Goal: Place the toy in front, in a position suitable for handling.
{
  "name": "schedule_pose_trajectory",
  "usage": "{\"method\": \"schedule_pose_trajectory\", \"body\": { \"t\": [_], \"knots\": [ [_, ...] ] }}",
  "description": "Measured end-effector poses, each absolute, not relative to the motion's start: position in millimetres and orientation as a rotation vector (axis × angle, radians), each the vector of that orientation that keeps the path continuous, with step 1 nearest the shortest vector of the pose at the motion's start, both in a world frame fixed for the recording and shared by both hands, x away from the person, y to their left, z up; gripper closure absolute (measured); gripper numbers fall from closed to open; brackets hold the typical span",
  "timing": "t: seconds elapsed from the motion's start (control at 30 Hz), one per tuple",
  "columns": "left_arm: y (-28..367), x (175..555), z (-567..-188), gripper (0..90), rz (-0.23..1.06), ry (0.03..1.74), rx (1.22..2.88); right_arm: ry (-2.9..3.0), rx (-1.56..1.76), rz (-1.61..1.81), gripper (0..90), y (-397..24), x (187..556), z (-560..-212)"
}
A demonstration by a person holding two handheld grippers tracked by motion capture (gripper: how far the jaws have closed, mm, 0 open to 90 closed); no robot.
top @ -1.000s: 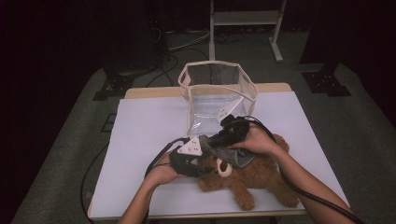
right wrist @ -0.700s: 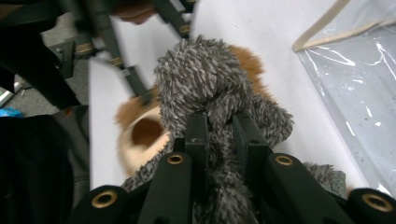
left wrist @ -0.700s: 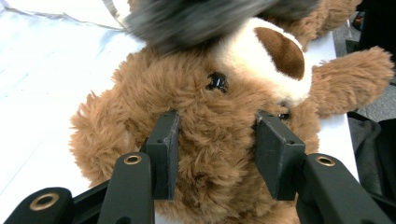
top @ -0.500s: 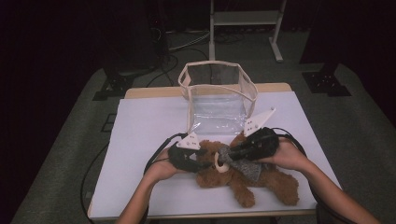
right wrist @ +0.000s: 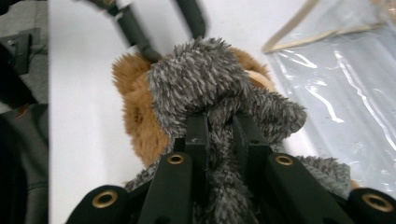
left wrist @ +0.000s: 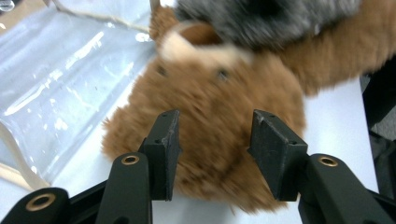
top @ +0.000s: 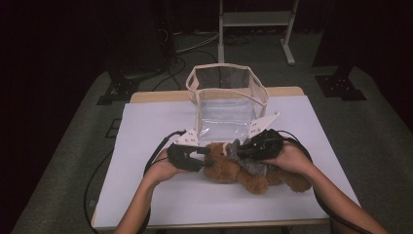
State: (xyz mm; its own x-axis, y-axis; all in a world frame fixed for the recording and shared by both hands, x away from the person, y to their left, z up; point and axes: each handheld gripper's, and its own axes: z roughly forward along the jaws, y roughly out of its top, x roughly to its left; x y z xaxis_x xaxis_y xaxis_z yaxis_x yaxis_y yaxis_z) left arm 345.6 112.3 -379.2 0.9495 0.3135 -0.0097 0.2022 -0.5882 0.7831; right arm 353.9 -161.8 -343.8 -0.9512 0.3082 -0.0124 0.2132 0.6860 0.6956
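Right gripper pinches the teddy bear's grey hood, left gripper clamps its head; next, judging by this, peeling the hood back.

Looked like a lab or recording studio: white-topped desk on grey carpet, dark surroundings, black stand feet and cables beyond the desk, white metal frame behind it.

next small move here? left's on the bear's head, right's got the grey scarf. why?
Probably lift the teddy bear slightly with both hands toward the clear bag behind it. The left gripper clamps the bear's head, the right gripper is pinched on the grey scarf, and the bear lies flat on the table just before the bag.
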Motion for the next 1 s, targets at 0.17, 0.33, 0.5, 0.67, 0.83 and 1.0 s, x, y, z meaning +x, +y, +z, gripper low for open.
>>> {"method": "schedule_pose_trajectory", "body": {
  "t": [0.17, 0.33, 0.5, 0.67, 0.83, 1.0],
  "knots": [
    [107, 350, -393, 55.7, 0.144, 0.377, 2.221, 2.752, 0.426, 1.141, 77.3, -158, 355, -337],
    [104, 356, -393, 56.1, 0.154, 0.385, 2.217, 2.780, 0.289, 1.100, 77.3, -135, 337, -331],
    [113, 356, -391, 54.6, 0.157, 0.393, 2.212, 2.804, 0.274, 1.045, 77.5, -129, 343, -342],
    [123, 350, -394, 52.9, 0.131, 0.385, 2.214, 2.800, 0.341, 1.040, 77.5, -152, 345, -344],
    [119, 348, -402, 53.0, 0.133, 0.382, 2.223, 2.800, 0.288, 1.028, 77.5, -142, 336, -338],
    [115, 350, -404, 53.2, 0.137, 0.381, 2.216, 2.813, 0.190, 1.003, 77.5, -118, 330, -336]
  ]
}}
